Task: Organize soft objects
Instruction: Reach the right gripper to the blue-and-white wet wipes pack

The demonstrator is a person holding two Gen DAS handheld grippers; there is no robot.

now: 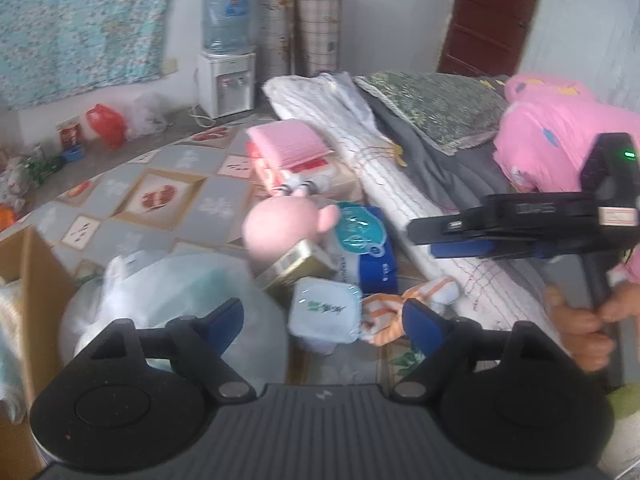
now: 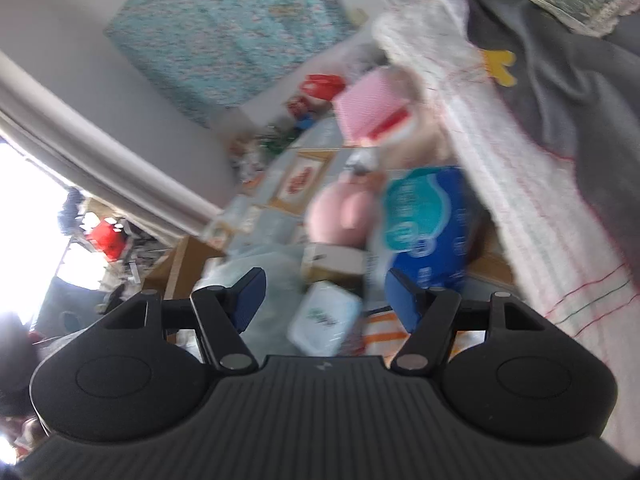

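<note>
Two grippers hang open over a heap of soft things on the patterned floor [image 1: 168, 184], beside the bed edge. The left gripper [image 1: 324, 322] has its blue fingers spread wide with nothing between them. Just ahead of its gap lies a pale wipes pack [image 1: 324, 312], and touching that pack on the right is an orange-striped cloth [image 1: 384, 312], close to the right finger's tip. Farther ahead sits a pink plush [image 1: 280, 228], leaning on a gold box [image 1: 296, 268], with a blue tissue pack [image 1: 368, 248] beside it. A white plastic bag [image 1: 172, 292] bulges under the left finger, next to a cardboard box [image 1: 32, 272] at the left edge.

The right gripper [image 1: 452, 236] shows in the left view from the side, level, pointing left above the white quilt [image 1: 400, 184] at the bed's edge; a hand [image 1: 580, 324] grips its handle from below. In its own tilted, blurred view the right gripper [image 2: 324, 300] is also spread open and empty. The wipes pack [image 2: 324, 320] lies between its fingers but below them, not touched. The striped cloth [image 2: 384, 332] sits by the right finger, the tissue pack [image 2: 424, 220] and plush [image 2: 340, 216] beyond, and the quilt [image 2: 540, 220] runs along the right side.
</note>
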